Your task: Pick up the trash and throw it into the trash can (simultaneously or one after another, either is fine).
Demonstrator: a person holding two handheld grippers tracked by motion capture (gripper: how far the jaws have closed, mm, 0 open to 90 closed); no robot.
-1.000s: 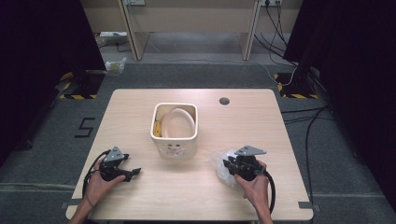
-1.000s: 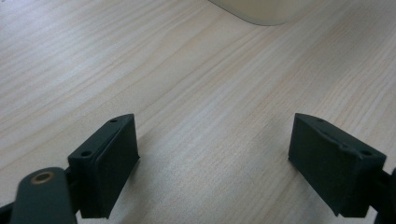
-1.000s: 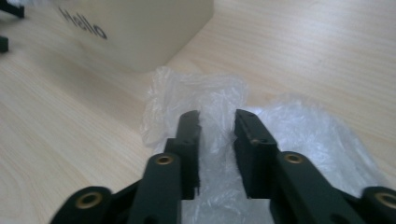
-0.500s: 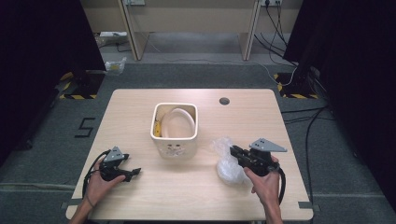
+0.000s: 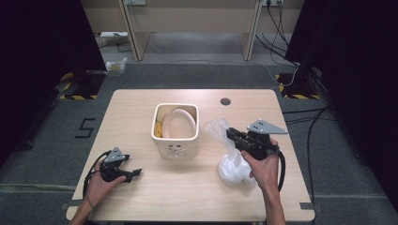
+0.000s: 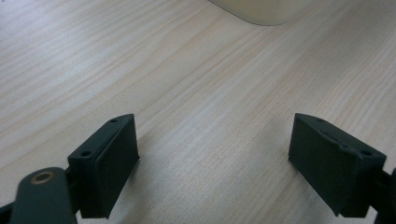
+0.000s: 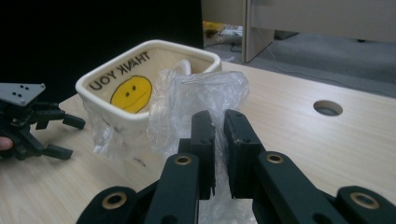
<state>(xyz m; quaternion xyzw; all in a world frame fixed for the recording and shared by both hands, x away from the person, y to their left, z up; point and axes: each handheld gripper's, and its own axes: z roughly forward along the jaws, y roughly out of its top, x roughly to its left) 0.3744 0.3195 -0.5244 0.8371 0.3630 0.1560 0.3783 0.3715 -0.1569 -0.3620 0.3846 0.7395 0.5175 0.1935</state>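
- Pale wood-grain table (image 5: 141, 117) with one round cable hole (image 5: 225, 101), standing on grey carpet; dark curtains hang at both sides.
- One cream, square, rounded-corner bin (image 5: 176, 131) sits mid-table, printed with a yellow smiley.
- One crinkled clear plastic bag (image 5: 232, 166) holding something white is at the table's right, its neck pinched between the nearly closed jaws of the right gripper (image 5: 231, 133).
- Left gripper (image 5: 136, 172) rests low at the left, jaws wide and empty.
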